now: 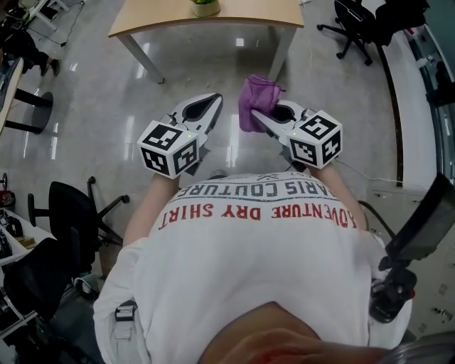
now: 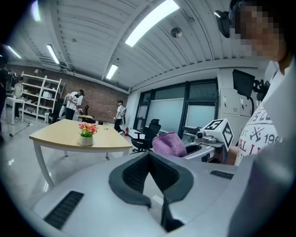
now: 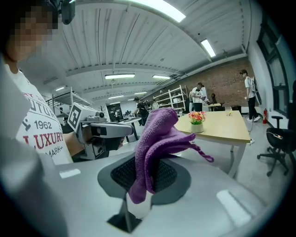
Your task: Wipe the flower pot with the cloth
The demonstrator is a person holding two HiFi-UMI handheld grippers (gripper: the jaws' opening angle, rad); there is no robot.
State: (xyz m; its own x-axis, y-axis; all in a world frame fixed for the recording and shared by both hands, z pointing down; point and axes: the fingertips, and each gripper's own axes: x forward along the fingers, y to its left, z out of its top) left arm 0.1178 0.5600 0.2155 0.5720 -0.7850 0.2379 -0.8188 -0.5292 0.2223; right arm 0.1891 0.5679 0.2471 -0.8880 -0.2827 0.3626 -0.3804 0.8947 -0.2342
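Cloth (image 3: 156, 139) is hanging pinched in right gripper (image 1: 269, 116); left gripper (image 1: 212, 101) is riding pressed together, empty; flower pot (image 1: 205, 8) is sitting on far table (image 1: 242, 20), well apart; I'm suggesting: close in, hold the pinch firm, brace pot with left.

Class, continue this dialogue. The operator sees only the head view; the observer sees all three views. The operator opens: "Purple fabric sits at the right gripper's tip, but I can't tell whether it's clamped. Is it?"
Observer: Yes. In the right gripper view, the purple cloth is pinched between the jaws of the right gripper and bunches up above them.
Operator: And the left one?
Observer: In the left gripper view, the left gripper has its jaws shut together with nothing between them.
Operator: What's the green thing on the table?
Observer: A white flower pot of pink flowers, upright on the table.
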